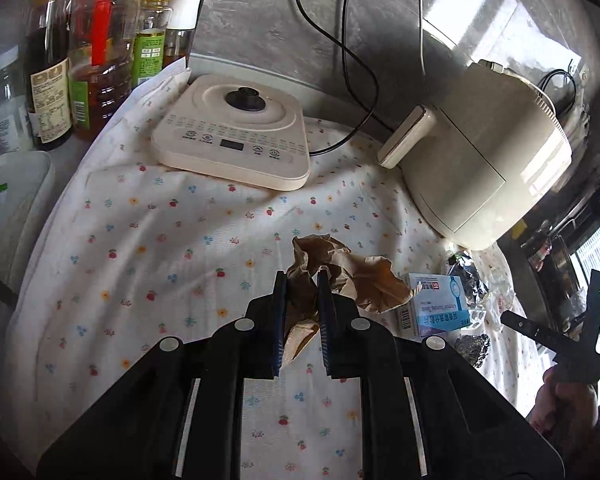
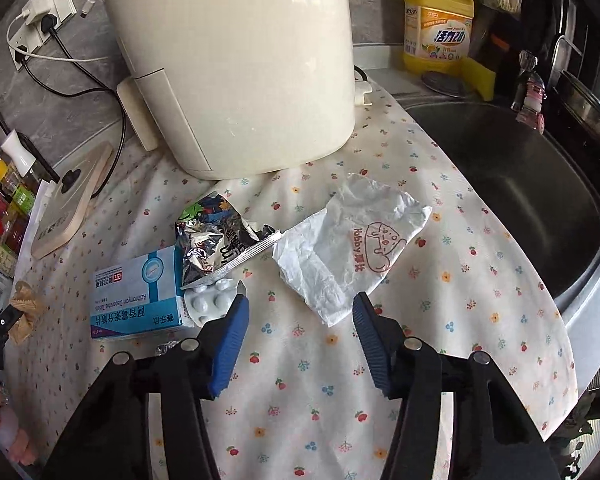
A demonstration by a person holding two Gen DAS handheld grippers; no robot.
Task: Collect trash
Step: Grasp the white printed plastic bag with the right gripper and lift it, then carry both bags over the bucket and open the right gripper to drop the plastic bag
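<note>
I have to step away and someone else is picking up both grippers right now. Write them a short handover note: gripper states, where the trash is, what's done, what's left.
Left gripper: shut on the crumpled brown paper, at the floral cloth.
Right gripper: open and holding nothing, just short of the white wrapper.
On the cloth beside the cream appliance: blue medicine box, pill blister lying against it, foil snack bag, white wrapper.
Done: brown paper gripped only.
Left: likely grab the wrapper next, then bag, blister and box. No bin is in view.
</note>
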